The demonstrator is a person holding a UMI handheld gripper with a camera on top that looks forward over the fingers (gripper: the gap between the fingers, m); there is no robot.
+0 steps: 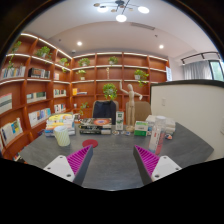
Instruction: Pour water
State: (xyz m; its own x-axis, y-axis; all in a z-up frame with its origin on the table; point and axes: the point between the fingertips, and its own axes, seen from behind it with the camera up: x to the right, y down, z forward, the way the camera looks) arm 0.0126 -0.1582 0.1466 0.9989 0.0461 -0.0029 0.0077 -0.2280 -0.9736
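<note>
The gripper [116,164] hangs open over the grey table [115,150] with nothing between its pink pads [148,160], so the pouring looks not yet begun: a vessel has to be picked up first. Farther off, a pale green cup [62,136] stands well ahead of the left finger (contents not visible), and beyond it boxes and small bottles [140,127] crowd the table's far edge before the bookshelves [30,90].

On the grey table [115,160] stand one pale green cup [62,136], one wooden artist's mannequin [128,101] and several boxes too small to count, while the gripper [115,161] shows two fingers, spread apart, each with one magenta pad [82,160].
</note>
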